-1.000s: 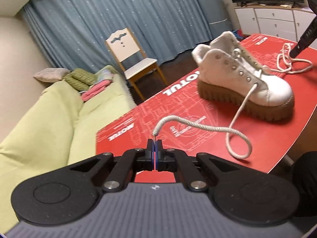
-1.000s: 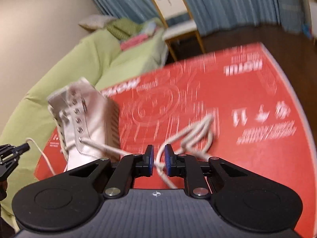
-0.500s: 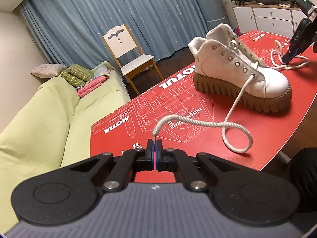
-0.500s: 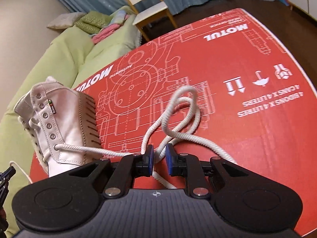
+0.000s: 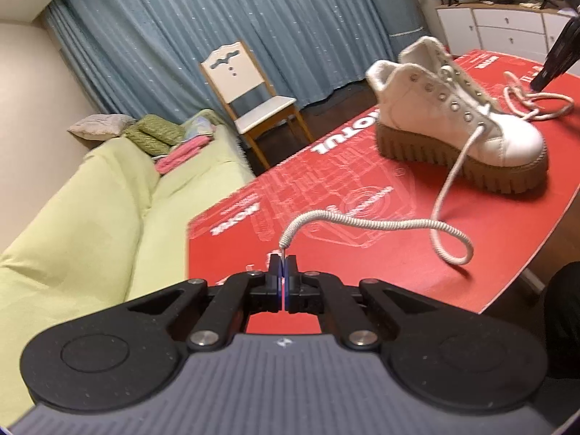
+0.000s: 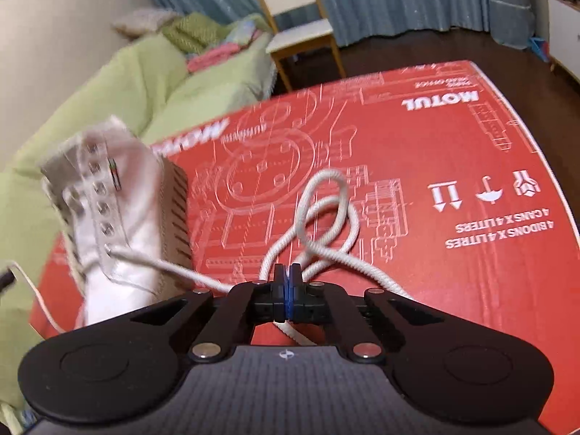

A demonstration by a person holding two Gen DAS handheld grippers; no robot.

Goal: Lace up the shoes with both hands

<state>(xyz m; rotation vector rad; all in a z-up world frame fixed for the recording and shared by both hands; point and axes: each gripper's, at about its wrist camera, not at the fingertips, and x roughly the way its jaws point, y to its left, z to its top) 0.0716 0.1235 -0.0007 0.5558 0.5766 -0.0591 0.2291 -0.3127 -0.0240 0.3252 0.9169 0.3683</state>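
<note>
A white boot (image 5: 456,123) with a brown lugged sole stands on the red cardboard sheet (image 5: 362,239). One white lace end (image 5: 362,223) runs from its lowest eyelet, loops on the cardboard and ends at my left gripper (image 5: 282,264), which is shut on the lace tip. In the right wrist view the boot (image 6: 119,224) is at the left. The other lace end (image 6: 319,232) lies coiled on the cardboard (image 6: 453,166), and my right gripper (image 6: 287,279) is shut on it. The right gripper's black body (image 5: 558,58) shows beyond the boot's toe.
A light green sofa (image 5: 90,210) with cushions and folded cloths stands left of the table. A white wooden chair (image 5: 253,94) is before blue curtains (image 5: 217,18). White drawers (image 5: 507,29) stand at the back right. The cardboard's near edge (image 5: 525,272) falls off at the right.
My right gripper has gone from open around the coiled lace to shut on it. The left gripper stays shut on the lace tip, with only slight camera shift.
</note>
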